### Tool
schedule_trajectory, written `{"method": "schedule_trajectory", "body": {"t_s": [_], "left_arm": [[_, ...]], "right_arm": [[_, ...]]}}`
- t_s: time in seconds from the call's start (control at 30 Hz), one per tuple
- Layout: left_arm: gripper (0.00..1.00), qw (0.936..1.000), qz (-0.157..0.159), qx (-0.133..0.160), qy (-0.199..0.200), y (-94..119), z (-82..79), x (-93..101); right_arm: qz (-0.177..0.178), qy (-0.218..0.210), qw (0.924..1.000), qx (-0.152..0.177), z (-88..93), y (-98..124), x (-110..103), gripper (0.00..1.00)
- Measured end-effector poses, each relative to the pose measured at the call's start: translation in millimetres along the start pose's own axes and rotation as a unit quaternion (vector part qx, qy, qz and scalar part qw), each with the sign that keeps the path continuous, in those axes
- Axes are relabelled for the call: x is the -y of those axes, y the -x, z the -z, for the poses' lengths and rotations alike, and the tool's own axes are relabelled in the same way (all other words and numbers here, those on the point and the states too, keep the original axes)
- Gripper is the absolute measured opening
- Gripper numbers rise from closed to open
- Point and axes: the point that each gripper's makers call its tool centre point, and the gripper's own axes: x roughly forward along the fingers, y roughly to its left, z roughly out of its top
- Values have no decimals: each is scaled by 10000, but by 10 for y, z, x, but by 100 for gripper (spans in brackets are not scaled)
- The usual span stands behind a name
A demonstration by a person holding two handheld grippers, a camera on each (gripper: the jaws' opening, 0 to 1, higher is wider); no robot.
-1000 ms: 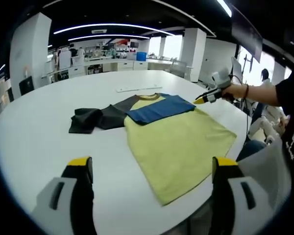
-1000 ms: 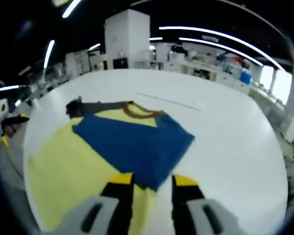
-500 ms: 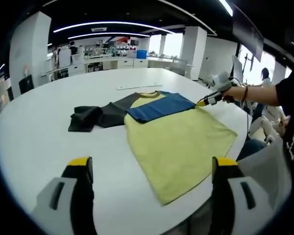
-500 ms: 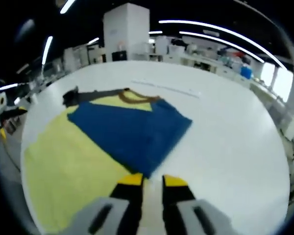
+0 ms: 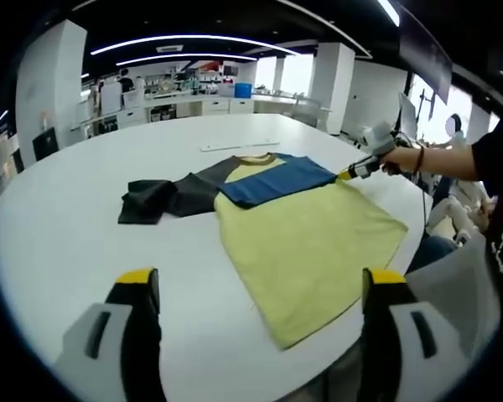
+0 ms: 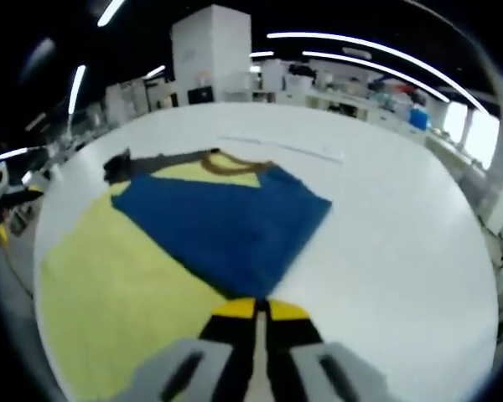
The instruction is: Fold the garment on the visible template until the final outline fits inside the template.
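A yellow T-shirt (image 5: 310,243) lies flat on the round white table (image 5: 59,218). Its blue sleeve (image 5: 272,180) is folded across the chest, and its dark grey sleeve (image 5: 163,199) stretches out to the left, crumpled at the end. My left gripper (image 5: 261,278) hangs open above the near table edge, well short of the shirt, with nothing between its jaws. A hand holds my right gripper (image 5: 345,174) at the shirt's right edge. In the right gripper view that gripper (image 6: 256,308) has its jaws together on the near corner of the blue sleeve (image 6: 222,222), beside the yellow body (image 6: 117,285).
A thin white strip (image 5: 239,147) lies on the table beyond the collar, also visible in the right gripper view (image 6: 285,149). The shirt's hem reaches close to the near right table edge (image 5: 377,310). A person's arm (image 5: 453,159) reaches in from the right.
The right gripper's jaws have gone from apart to together at the blue sleeve's near corner. The left gripper has stayed open and still.
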Motion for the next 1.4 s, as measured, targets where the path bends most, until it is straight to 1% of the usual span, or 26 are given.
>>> {"method": "schedule_trajectory", "body": {"t_s": [0.07,0.1,0.27,0.37,0.5,0.73,0.87,0.97,1.1,1.27,1.33,1.4], "left_arm": [[98,10000,-11,-31,-3,1,17,-6],[98,10000,-21,-50,-6,1,28,-9],[98,10000,-29,-66,-9,9,39,-4],[98,10000,-46,-68,-19,13,38,-17],[98,9999,-87,-89,-21,19,50,-42],[98,9998,-166,-119,20,36,69,-85],[97,9997,-210,-128,62,23,80,-136],[97,9996,-240,-136,85,15,77,-160],[97,9995,-254,-162,75,8,73,-176],[96,9992,-318,-158,161,4,70,-231],[95,9992,-340,-170,154,2,71,-232],[95,9991,-359,-184,154,0,71,-245]], "right_arm": [[59,-142,9999,-62,32,12,17,0],[71,-143,9998,-85,42,11,21,0],[128,-24,9998,-148,47,-7,42,0],[176,160,9995,-210,51,-19,38,0],[180,263,9993,-214,56,-32,94,0],[166,291,9992,-204,53,-19,167,0],[113,177,9996,-168,49,-24,225,0],[98,167,9997,-170,47,-26,275,0],[3,89,9998,-169,39,-28,241,0],[-47,19,9999,-158,48,-20,268,0],[-94,-99,9998,-130,41,-23,276,0],[-168,-339,9992,-100,41,-10,250,0]]}}
